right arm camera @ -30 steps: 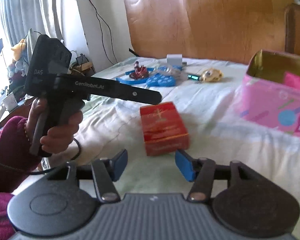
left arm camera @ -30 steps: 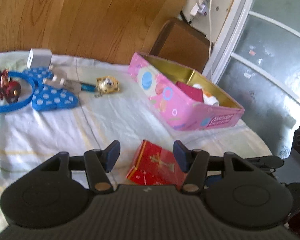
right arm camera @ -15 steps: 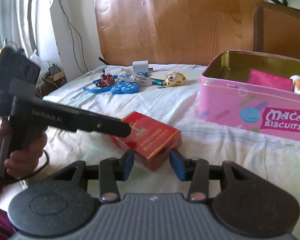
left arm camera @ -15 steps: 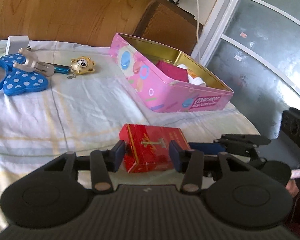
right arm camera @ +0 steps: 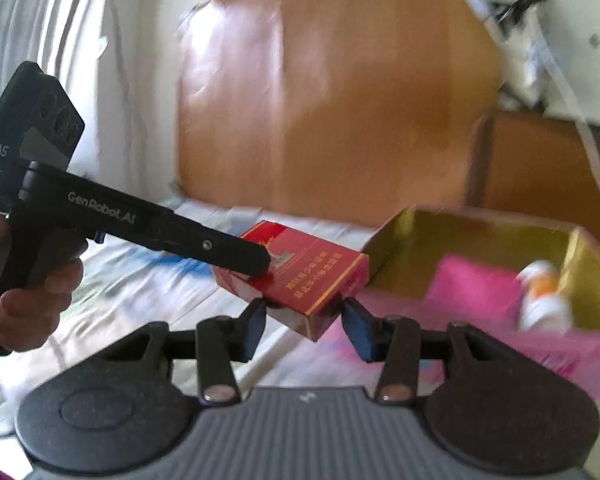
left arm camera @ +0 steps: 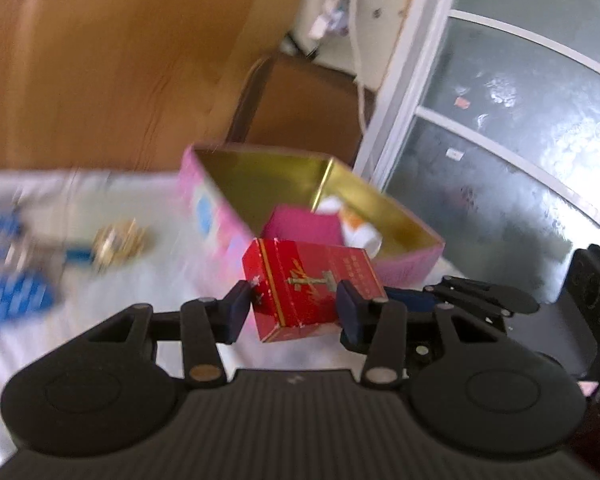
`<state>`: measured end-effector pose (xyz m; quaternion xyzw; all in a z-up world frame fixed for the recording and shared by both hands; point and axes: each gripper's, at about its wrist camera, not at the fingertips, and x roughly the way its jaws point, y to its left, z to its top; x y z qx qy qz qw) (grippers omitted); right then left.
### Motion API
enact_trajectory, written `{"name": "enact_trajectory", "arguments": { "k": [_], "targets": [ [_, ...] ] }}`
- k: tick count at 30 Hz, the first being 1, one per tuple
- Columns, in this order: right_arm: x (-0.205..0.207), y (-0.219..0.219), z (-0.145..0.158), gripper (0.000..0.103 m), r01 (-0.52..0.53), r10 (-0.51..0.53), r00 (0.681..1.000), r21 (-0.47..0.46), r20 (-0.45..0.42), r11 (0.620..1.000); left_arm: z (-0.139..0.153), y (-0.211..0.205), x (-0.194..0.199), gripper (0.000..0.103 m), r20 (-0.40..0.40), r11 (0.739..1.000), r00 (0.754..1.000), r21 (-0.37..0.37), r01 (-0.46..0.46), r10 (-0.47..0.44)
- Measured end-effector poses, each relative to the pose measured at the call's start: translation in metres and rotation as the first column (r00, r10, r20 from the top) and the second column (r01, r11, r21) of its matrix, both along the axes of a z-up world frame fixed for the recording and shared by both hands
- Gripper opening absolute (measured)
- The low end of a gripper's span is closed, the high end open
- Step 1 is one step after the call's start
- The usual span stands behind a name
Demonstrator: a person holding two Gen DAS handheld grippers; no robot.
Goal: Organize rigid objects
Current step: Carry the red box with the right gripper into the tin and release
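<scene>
Both the left gripper (left arm camera: 290,308) and the right gripper (right arm camera: 304,320) are clamped on the red box (left arm camera: 312,284), which hangs above the bed sheet (left arm camera: 140,280) just before the pink tin (left arm camera: 404,264). With two tools pinching one small carton, uneven pull could likely twist it loose or crush it. Its long axis runs roughly level, one end aimed at the tin.

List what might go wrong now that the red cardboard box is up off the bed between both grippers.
1. The red cardboard box is pinched by the left gripper and the right gripper together; uneven pulling could twist or drop it.
2. The pink tin with the gold inside already holds a pink packet and a white bottle, so the box may land tilted.
</scene>
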<state>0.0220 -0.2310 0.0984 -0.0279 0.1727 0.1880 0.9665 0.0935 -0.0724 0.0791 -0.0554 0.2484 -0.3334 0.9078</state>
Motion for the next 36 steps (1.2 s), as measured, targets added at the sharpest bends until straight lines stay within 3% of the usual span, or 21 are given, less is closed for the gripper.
{"name": "enact_trajectory", "arguments": {
  "k": [3,6,13,17,20,23,25,28,32,36],
  "targets": [
    [0.015,-0.021,0.006,0.043,0.070,-0.070,0.997,0.010,0.024,0.997,0.010,-0.033,0.020,0.050,0.042,0.999,0.999,0.030,0.010,-0.012],
    [0.033,-0.044,0.005,0.043,0.118,-0.119,0.993,0.033,0.002,0.992,0.008,-0.062,0.046,0.050,0.024,0.999,0.999,0.043,0.024,-0.025],
    [0.077,-0.084,-0.011,0.045,0.170,-0.162,0.979,0.064,-0.122,0.983,-0.008,-0.100,0.089,0.051,-0.094,0.996,0.995,0.081,0.029,-0.021],
    [0.106,-0.097,-0.015,0.046,0.177,-0.162,0.962,0.051,-0.220,0.983,-0.019,-0.120,0.116,0.050,-0.194,0.989,0.981,0.145,0.024,0.005],
    [0.128,-0.101,-0.016,0.045,0.208,-0.199,0.950,0.012,-0.242,0.978,-0.028,-0.138,0.134,0.054,-0.235,0.972,0.970,0.237,-0.003,0.060],
    [0.152,-0.102,-0.021,0.046,0.298,-0.301,0.927,-0.051,-0.224,0.953,-0.027,-0.151,0.152,0.057,-0.243,0.963,0.963,0.265,-0.045,0.112],
    [0.159,-0.108,-0.022,0.046,0.329,-0.323,0.919,-0.014,-0.228,0.944,-0.023,-0.157,0.159,0.059,-0.223,0.954,0.960,0.282,-0.101,0.168],
    [0.146,-0.110,-0.017,0.052,0.327,-0.309,0.931,0.068,-0.194,0.943,-0.014,-0.157,0.153,0.059,-0.174,0.951,0.967,0.278,-0.135,0.187],
    [0.112,-0.111,-0.009,0.055,0.331,-0.319,0.943,0.155,-0.096,0.931,-0.004,-0.146,0.124,0.060,-0.091,0.953,0.978,0.260,-0.158,0.187],
    [0.081,-0.110,-0.008,0.055,0.345,-0.342,0.938,0.256,-0.057,0.903,0.007,-0.122,0.082,0.062,0.010,0.955,0.981,0.227,-0.191,0.193]
  ]
}}
